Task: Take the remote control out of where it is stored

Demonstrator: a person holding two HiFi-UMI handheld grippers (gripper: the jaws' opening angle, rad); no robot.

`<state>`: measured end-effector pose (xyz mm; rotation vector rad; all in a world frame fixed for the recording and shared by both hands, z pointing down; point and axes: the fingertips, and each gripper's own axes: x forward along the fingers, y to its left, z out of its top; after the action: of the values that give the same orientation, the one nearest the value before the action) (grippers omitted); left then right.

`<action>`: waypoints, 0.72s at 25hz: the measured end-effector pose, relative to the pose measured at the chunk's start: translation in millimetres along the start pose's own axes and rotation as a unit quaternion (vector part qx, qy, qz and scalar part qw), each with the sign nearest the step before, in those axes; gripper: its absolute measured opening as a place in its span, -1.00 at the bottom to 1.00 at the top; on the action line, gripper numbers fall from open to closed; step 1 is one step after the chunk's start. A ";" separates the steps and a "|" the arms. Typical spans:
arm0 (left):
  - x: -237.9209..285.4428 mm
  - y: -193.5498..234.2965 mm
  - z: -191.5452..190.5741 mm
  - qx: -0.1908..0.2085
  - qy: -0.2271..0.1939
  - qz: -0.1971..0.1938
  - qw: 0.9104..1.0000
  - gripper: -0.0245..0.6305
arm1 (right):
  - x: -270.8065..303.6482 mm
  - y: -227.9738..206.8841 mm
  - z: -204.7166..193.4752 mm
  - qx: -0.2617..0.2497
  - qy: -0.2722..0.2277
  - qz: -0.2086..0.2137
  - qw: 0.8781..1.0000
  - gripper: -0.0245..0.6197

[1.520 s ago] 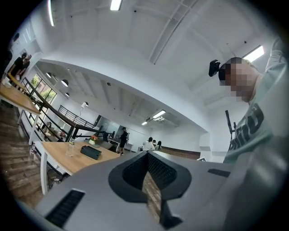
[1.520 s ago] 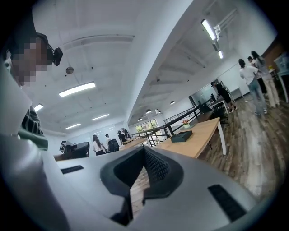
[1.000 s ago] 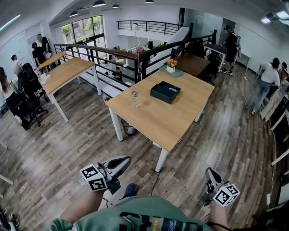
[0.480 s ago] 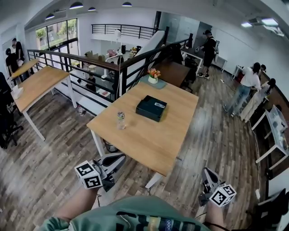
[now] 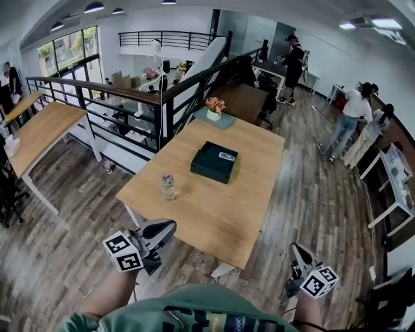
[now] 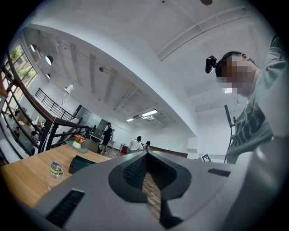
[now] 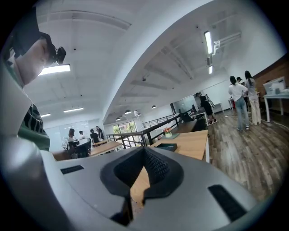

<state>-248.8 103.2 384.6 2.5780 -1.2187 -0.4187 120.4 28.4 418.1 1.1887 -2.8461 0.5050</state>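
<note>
Two claws, the left gripper (image 5: 167,227) and the right gripper (image 5: 295,250), are shut tight and hold nothing. They hang just short of the desk's (image 5: 220,214) near edge, so I think this is only the reaching step. The remote control (image 5: 227,156) lies at the far right corner of the black box (image 5: 207,165), mid-desk. Next, one claw must open and reach there. A bottle (image 5: 168,187) stands by the left edge, with flowers (image 5: 214,107) at the far corner. The floor is wood, and people stand far off.

Open-plan office under ceiling lamps (image 5: 94,7).
A wood table (image 5: 214,214) stood on a plank floor (image 5: 311,194) beside a black railing (image 5: 130,107); windows (image 5: 68,55) lit the white wall (image 5: 175,19) at the back, a desk (image 5: 39,130) stood at the left, people (image 5: 347,123) stood at the right.
</note>
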 end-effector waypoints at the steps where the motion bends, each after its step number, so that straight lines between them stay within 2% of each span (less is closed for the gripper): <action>1: 6.8 6.8 0.6 0.001 0.002 0.004 1.000 -0.92 | 6.0 -9.1 -1.1 0.005 -0.001 0.000 1.000 -0.90; 5: 51.1 28.7 1.2 0.013 0.011 0.021 1.000 -0.92 | 35.3 -62.1 -4.2 0.024 -0.007 0.008 1.000 -0.90; 9: 109.4 46.2 14.6 0.026 0.019 0.053 0.998 -0.92 | 82.2 -121.1 4.5 0.048 -0.010 0.038 0.998 -0.90; 15: 187.4 68.6 25.3 0.048 0.055 0.104 0.992 -0.92 | 138.9 -196.2 34.2 0.030 -0.014 0.088 0.996 -0.90; 18: 219.6 91.7 35.3 0.086 0.097 0.122 0.984 -0.92 | 174.1 -218.5 32.1 0.048 -0.023 0.106 0.993 -0.90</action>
<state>-193.1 -128.6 351.7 2.4891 -1.5304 -0.0128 152.1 -245.3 474.6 0.9233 -3.0372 0.6366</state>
